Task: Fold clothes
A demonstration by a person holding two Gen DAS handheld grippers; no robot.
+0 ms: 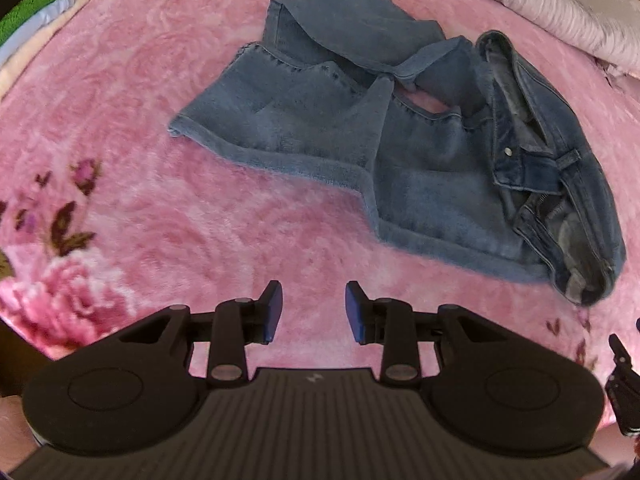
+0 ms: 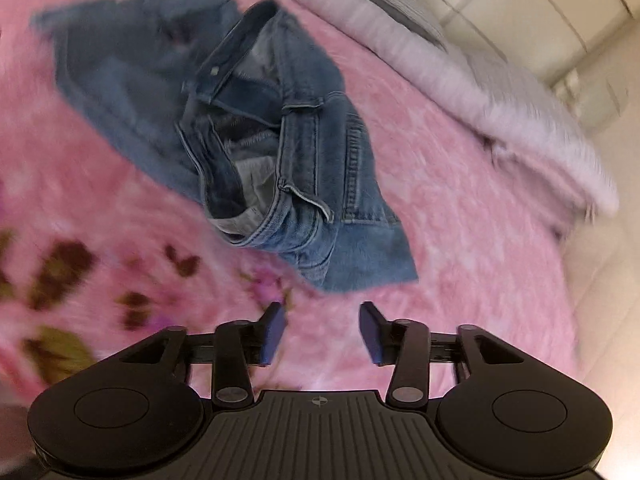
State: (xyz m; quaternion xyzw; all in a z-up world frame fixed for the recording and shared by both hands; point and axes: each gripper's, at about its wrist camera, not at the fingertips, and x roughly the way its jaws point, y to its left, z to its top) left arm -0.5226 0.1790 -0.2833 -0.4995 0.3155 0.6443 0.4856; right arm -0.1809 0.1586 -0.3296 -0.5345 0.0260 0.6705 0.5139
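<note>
Your left hand-held gripper (image 1: pixel 314 312) tilts steeply down over the pink blanket (image 1: pixel 140 200) on the bed, its pads parted with only blanket between them. Your right hand-held gripper (image 2: pixel 323 334) angles down less steeply, also released and holding nothing. The jeans (image 1: pixel 400 140) lie crumpled on the blanket, just beyond and to the right of your left gripper. Their long axis runs left to right: waistband (image 1: pixel 536 152) gaping open at the right, leg hems (image 1: pixel 208 136) folded over to the left. A stack of folded clothes (image 1: pixel 36 28) sits far left; a pale quilt (image 1: pixel 540 4) lies far right.
</note>
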